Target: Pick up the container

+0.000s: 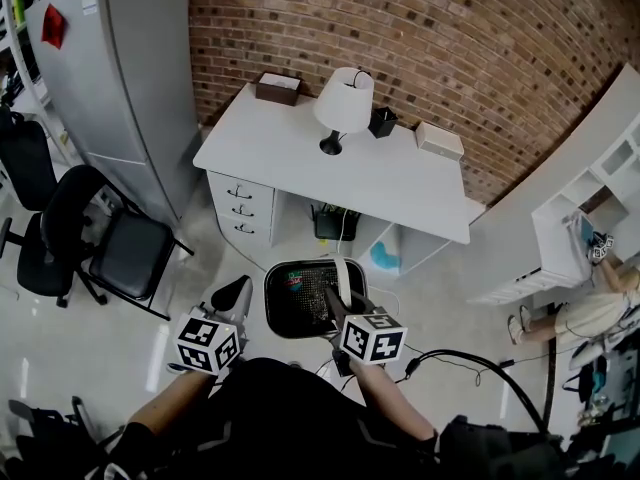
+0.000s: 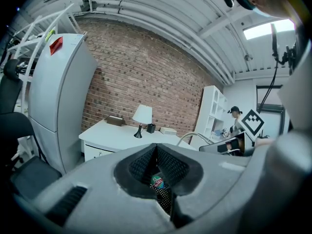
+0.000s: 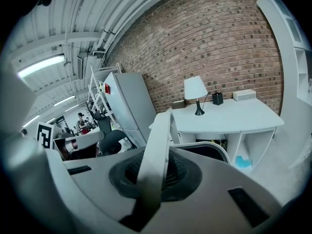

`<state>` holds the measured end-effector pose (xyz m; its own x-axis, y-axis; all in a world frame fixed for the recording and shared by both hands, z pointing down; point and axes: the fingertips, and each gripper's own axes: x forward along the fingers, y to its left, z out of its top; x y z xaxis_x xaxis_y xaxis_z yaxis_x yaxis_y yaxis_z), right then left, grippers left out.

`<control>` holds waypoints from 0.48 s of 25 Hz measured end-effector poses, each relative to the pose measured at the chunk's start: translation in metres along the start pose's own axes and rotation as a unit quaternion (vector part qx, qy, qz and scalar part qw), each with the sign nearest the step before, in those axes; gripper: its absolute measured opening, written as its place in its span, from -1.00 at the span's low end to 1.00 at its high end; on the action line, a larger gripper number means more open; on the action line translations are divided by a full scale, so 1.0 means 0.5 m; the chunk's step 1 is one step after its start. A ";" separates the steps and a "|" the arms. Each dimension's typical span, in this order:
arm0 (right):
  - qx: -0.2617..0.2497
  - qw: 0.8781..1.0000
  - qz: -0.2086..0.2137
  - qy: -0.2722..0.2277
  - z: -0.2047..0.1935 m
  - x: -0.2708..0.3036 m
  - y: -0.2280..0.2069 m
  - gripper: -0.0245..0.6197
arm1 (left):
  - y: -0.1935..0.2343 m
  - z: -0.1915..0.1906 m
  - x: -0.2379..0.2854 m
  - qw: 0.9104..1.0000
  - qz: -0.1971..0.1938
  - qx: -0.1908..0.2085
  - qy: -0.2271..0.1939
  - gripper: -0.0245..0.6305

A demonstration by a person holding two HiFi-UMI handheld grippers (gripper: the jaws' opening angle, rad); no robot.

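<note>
The container is a black mesh basket with a white rim and a white strap handle. It hangs in front of me, over the floor below the desk. My right gripper is shut on the handle. In the right gripper view the handle runs up between the jaws of the right gripper, with the basket rim behind. My left gripper is just left of the basket, shut and holding nothing. Through the pad gap of the left gripper I see the mesh and a small coloured item inside.
A white desk with drawers carries a lamp, a brown box, a black cup and a white box. A grey cabinet and black chairs stand left. At right are white shelves, a person and a floor cable.
</note>
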<state>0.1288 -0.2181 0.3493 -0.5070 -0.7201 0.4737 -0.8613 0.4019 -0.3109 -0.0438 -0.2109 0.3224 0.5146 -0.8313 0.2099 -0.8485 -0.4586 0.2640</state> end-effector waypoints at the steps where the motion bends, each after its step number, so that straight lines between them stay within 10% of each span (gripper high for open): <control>1: 0.002 1.000 -0.001 0.000 0.000 0.000 -0.002 -0.85 | 0.000 0.001 0.001 1.000 0.000 -0.001 -0.001 -0.89; 12: 0.005 1.000 -0.004 -0.008 0.016 -0.005 -0.008 -0.85 | 0.003 -0.004 0.010 1.000 0.007 -0.001 0.003 -0.89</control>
<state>0.1340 -0.2225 0.3425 -0.4988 -0.7324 0.4634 -0.8652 0.3895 -0.3157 -0.0425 -0.2151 0.3258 0.5037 -0.8356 0.2193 -0.8554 -0.4468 0.2621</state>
